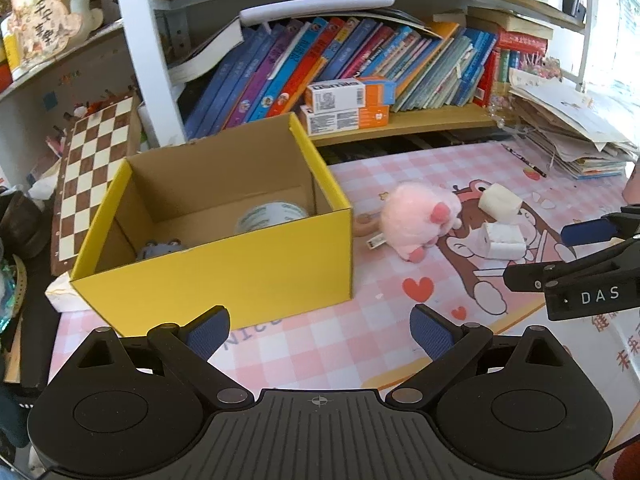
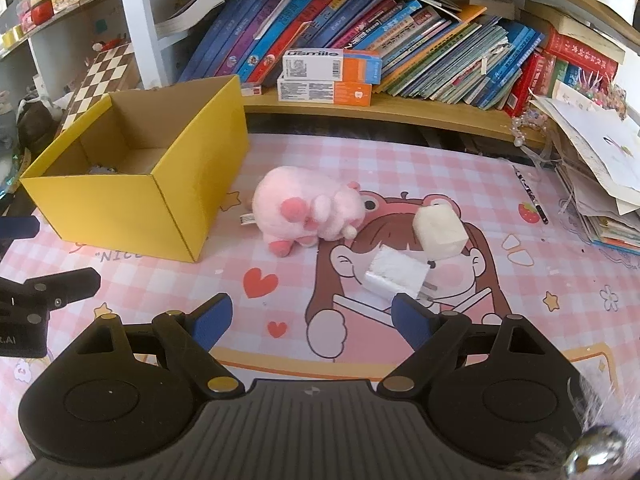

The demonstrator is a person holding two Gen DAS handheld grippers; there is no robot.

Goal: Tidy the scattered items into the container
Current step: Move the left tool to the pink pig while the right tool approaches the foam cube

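On the tabletop (image 2: 168,288) beside the yellow box (image 2: 132,200): pink plush toy (image 2: 304,212), soft, light; pinch its round body. Both claws, left claw (image 1: 320,334) and right claw (image 2: 312,318), released, empty.

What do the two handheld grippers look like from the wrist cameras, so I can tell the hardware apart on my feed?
Both look alike: the left gripper and the right gripper are matte black plastic, each with a ribbed centre plate, two round discs, angled linkage arms with silver pivot pins, and jaws faced with dark blue textured pads. Seen side-on from the left wrist, the right gripper's body carries white "DAS" lettering. No cables or sleeves show.
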